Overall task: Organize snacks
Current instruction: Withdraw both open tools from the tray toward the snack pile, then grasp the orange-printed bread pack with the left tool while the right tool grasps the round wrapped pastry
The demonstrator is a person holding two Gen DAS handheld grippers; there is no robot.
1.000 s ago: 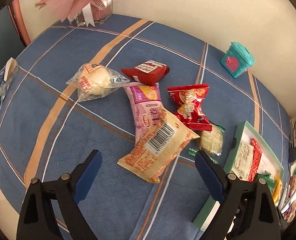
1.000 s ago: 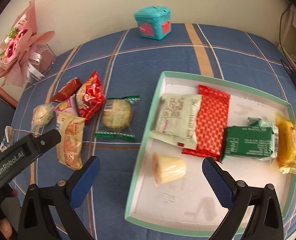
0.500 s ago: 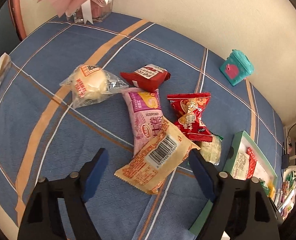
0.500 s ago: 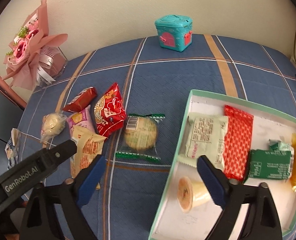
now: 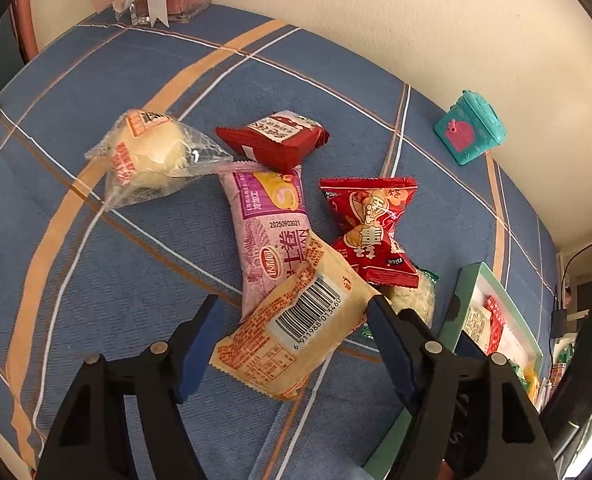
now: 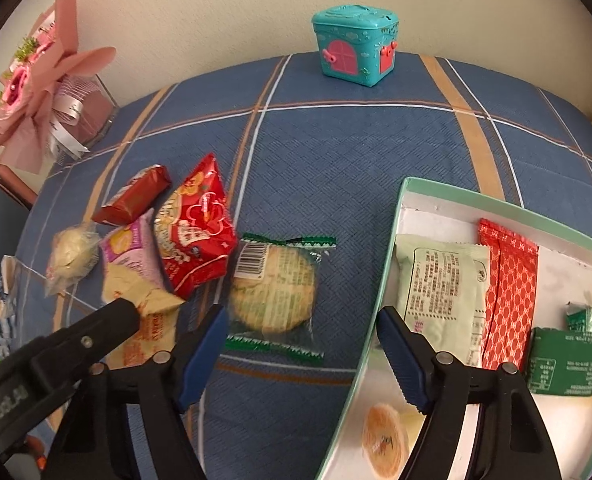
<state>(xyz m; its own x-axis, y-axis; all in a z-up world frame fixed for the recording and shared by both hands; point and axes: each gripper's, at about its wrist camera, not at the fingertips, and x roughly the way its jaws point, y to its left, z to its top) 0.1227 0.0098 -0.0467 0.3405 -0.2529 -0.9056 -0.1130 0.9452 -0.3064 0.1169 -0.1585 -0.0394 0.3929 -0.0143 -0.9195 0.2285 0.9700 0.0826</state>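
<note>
blue pads of the left tool, jaws just closing, straddle the beige snack pack untouched; right tool, also closing, empty, flanks the round cookie pack beside the tray.

Free room and obstacles on the blue plaid tablecloth

The snack packets lie piled at the left and the mint-green cardboard tray stands at the right; between them only the round green-wrapped cookie blocks the way. Behind it the cloth is bare up to the teal toy house.
</note>
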